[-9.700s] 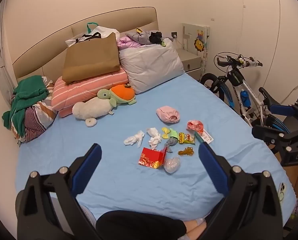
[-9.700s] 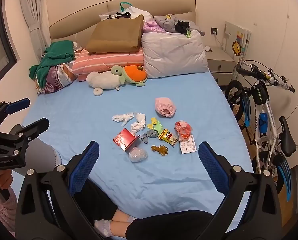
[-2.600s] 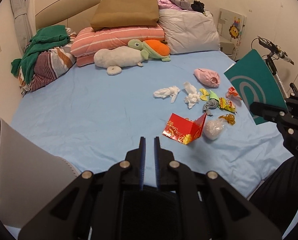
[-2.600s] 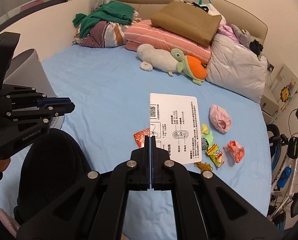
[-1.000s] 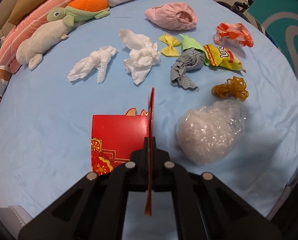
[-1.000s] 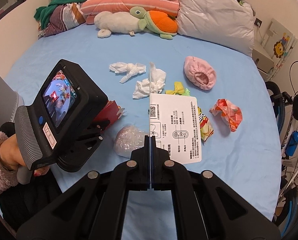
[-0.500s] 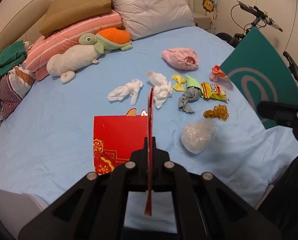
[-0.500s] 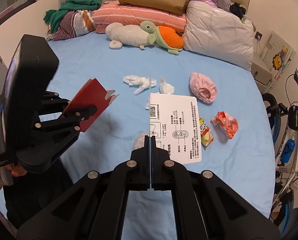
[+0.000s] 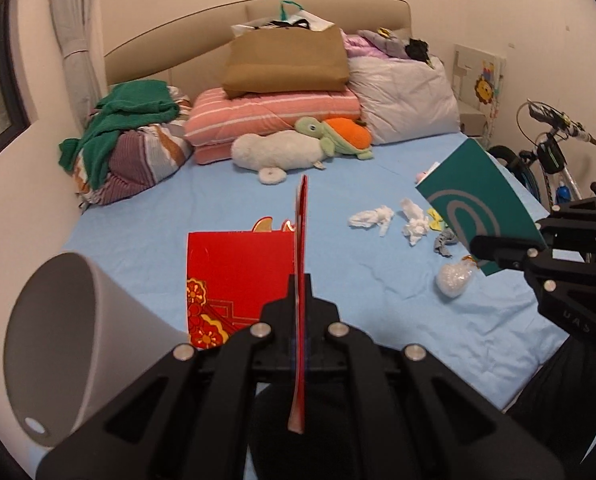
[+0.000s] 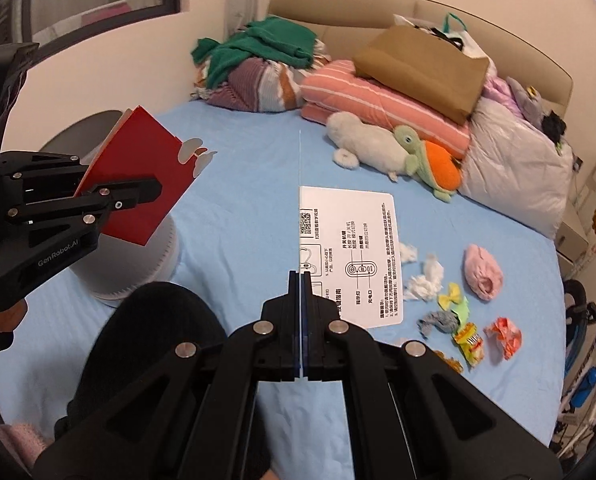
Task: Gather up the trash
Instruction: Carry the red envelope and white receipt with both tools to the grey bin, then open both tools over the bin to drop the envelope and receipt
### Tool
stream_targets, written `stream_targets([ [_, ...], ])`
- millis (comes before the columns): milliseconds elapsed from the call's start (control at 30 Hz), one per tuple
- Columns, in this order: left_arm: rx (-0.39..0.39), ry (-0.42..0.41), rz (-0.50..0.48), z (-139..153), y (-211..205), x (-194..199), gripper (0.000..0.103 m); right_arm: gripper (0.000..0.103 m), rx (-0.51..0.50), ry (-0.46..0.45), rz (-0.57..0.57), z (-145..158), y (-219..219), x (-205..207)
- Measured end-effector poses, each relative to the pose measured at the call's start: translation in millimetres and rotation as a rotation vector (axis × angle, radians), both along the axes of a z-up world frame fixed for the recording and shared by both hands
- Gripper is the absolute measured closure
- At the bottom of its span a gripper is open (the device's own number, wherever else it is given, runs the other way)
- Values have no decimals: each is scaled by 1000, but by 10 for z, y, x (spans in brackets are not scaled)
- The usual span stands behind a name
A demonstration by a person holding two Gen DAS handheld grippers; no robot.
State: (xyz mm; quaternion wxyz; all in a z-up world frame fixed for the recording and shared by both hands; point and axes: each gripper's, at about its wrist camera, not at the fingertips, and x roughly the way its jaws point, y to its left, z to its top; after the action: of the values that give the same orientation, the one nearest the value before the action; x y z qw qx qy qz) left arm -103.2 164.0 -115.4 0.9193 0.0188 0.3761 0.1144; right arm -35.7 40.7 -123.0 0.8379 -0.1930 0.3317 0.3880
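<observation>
**Both tongs clamped on flat trash above the bed**

The left tongs (image 9: 300, 280) are closed on a red cardboard gift box with gold ornament (image 9: 240, 276), gripping one upright panel edge-on; the box hangs clear of the light blue bed sheet (image 9: 218, 208). In the right wrist view the same box (image 10: 138, 184) sits above a grey cylindrical waste bin (image 10: 134, 264) that stands at the left edge of the bed. In the left wrist view the bin (image 9: 74, 344) appears at lower left, its open mouth facing the camera.

The right tongs (image 10: 300, 276) are closed on a flat card, white with printed instructions on one face (image 10: 354, 252). Its other face is green with a grey loop mark (image 9: 478, 212), as seen from the left wrist camera. The card is held off the sheet.

Remaining loose items lie on the sheet toward the right side of the bed:
- two crumpled white tissues (image 10: 422, 276)
- a pink fabric cap (image 10: 483, 272)
- a yellow bow (image 10: 449, 295)
- a grey knitted scrap (image 10: 436, 322)
- a yellow snack packet (image 10: 471, 342)
- an orange crumpled wrapper (image 10: 505, 336)
- a clear crumpled plastic bag (image 9: 454, 278)

A plush turtle with an orange shell (image 9: 338, 134) lies near the pillows, well apart from the trash.
</observation>
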Motion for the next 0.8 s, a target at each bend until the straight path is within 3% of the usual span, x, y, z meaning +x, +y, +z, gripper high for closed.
stream_targets([
  [233, -36, -60, 136, 534, 690, -746, 100, 103, 66, -11, 242, 367, 889, -459],
  [433, -92, -145, 173, 1016, 1019, -1260, 101, 103, 109, -27, 393, 666, 1483, -780],
  [500, -27, -182, 214, 1170, 1063, -1401, 101, 103, 114, -31, 426, 730, 1614, -862],
  [633, -22, -198, 253, 1298, 1243, -1510, 101, 103, 112, -19, 479, 789, 1866, -947],
  [800, -35, -167, 298, 1237, 1473, -1535, 101, 103, 93, 9, 531, 791, 2135, -1025],
])
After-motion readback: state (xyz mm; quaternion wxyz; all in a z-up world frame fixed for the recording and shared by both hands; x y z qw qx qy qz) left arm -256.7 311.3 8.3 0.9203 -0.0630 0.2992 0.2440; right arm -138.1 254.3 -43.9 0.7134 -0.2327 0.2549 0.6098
